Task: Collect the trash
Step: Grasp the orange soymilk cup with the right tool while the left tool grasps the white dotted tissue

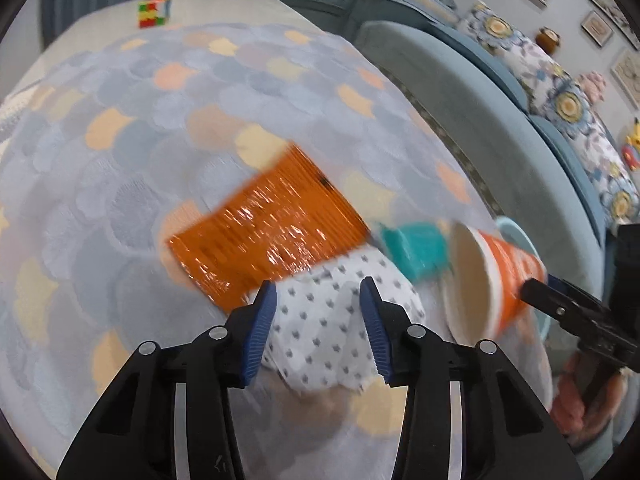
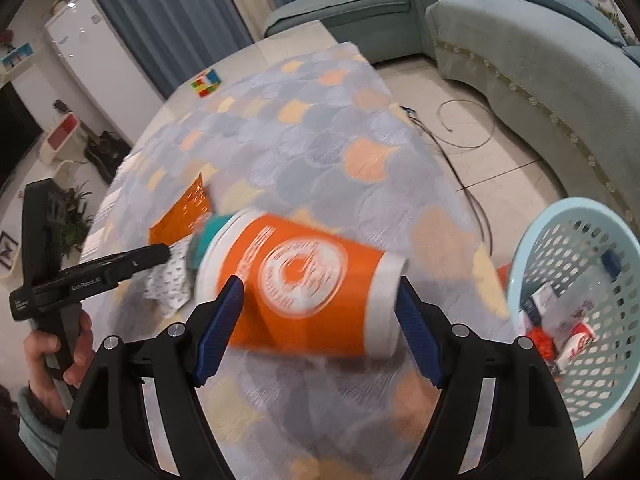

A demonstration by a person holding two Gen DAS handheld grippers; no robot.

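Note:
An orange paper cup (image 2: 304, 284) lies on its side on the patterned tablecloth (image 2: 320, 140), between the open fingers of my right gripper (image 2: 318, 308); contact is unclear. It also shows in the left wrist view (image 1: 492, 276). My left gripper (image 1: 318, 300) is open around a crumpled white dotted tissue (image 1: 324, 332). An orange foil wrapper (image 1: 264, 228) lies just beyond the tissue, and a small teal object (image 1: 416, 248) sits between wrapper and cup. A light blue basket (image 2: 576, 320) at the right holds trash.
A Rubik's cube (image 1: 154, 11) sits at the table's far end. A teal sofa (image 2: 520, 60) with floral cushions curves around the right side. A cable (image 2: 464, 136) lies on the tiled floor beside the table.

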